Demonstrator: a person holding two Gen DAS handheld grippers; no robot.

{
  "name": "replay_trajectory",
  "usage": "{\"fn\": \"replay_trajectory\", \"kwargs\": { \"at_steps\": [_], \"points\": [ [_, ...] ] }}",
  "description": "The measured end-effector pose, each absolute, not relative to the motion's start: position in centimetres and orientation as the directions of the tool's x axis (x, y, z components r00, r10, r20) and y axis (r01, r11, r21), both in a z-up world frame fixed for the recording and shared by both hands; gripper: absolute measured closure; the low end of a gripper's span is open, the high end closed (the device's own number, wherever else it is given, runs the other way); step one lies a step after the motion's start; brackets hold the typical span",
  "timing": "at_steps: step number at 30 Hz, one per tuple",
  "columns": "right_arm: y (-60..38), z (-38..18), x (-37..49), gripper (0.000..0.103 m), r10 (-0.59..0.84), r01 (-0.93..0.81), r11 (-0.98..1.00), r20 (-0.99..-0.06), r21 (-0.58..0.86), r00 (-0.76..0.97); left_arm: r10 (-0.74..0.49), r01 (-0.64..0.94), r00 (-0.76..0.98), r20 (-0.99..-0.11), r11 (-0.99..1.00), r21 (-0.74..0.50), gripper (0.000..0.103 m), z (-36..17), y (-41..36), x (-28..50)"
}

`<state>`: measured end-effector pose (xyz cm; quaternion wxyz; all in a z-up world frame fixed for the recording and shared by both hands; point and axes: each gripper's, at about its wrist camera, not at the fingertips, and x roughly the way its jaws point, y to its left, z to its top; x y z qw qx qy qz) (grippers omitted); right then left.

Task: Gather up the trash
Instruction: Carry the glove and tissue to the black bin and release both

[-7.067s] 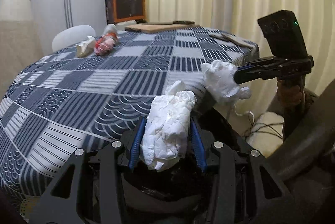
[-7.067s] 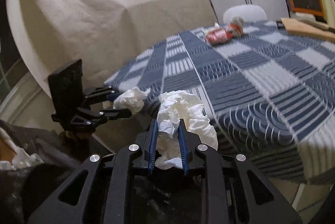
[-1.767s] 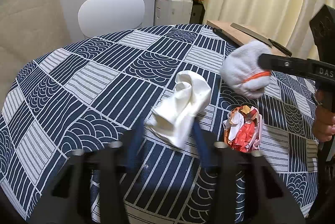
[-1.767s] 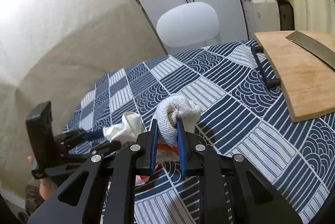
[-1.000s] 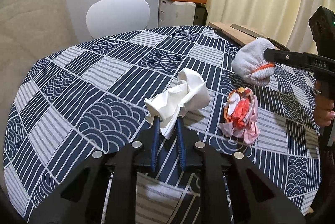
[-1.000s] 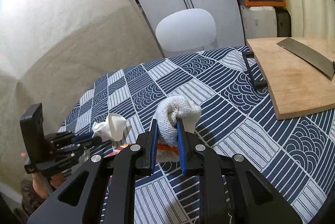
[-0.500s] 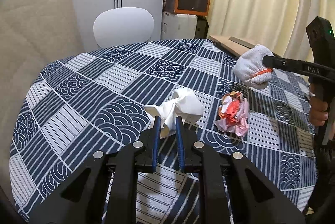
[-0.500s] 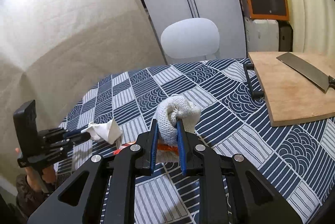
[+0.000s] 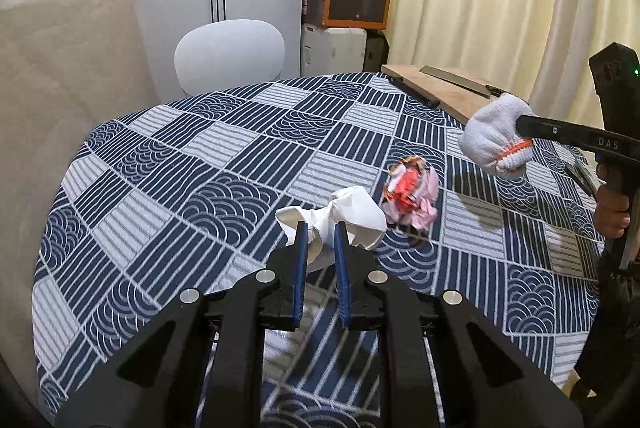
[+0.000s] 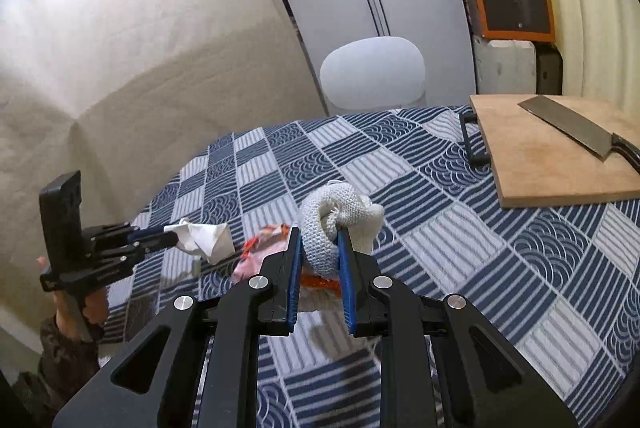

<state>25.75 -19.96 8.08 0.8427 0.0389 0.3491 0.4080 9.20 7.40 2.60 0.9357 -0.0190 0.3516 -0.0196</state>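
Two grippers show, each with blue-padded fingers clamped on soft trash. At lower centre of the left wrist view, the left gripper pinches one crumpled white paper tissue above the tabletop, whose cloth is a navy-and-white patchwork of waves and stripes. The right gripper grips one knitted white glove with an orange cuff. One crinkled red-and-pink wrapper lies between them. One wooden cutting board carries one steel cleaver, upper right.
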Motion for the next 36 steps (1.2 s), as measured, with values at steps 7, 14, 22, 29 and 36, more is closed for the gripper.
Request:
{"fn": "replay_trajectory", "kwargs": {
  "at_steps": [7,14,22,29,36],
  "points": [
    [-22.2,8.3,22.1,0.087,0.729,-0.677,0.650,-0.534,0.344,0.429,-0.072,0.025,0.784,-0.617,0.996,-0.085,0.090,2.3,7.3,6.1],
    [-24.9,8.2,17.5,0.086,0.752,-0.708,0.626,-0.492,0.326,0.438,-0.114,0.060,0.821,-0.559,0.992,-0.114,0.090,2.7,7.1,2.7],
    [-27.7,7.0,12.8,0.086,0.777,-0.732,0.596,-0.467,0.331,0.421,-0.125,0.061,0.870,-0.477,0.987,-0.147,0.090,3.5,6.8,-1.6],
    [-29.6,6.1,9.9,0.086,0.799,-0.748,0.568,-0.451,0.345,0.399,-0.166,0.096,0.887,-0.430,0.979,-0.180,0.090,3.5,5.5,-4.8],
    [-31.0,4.9,7.4,0.086,0.839,-0.765,0.507,-0.429,0.397,0.333,-0.211,0.171,0.900,-0.382,0.976,-0.137,0.090,3.3,2.5,-8.9]
  ]
}}
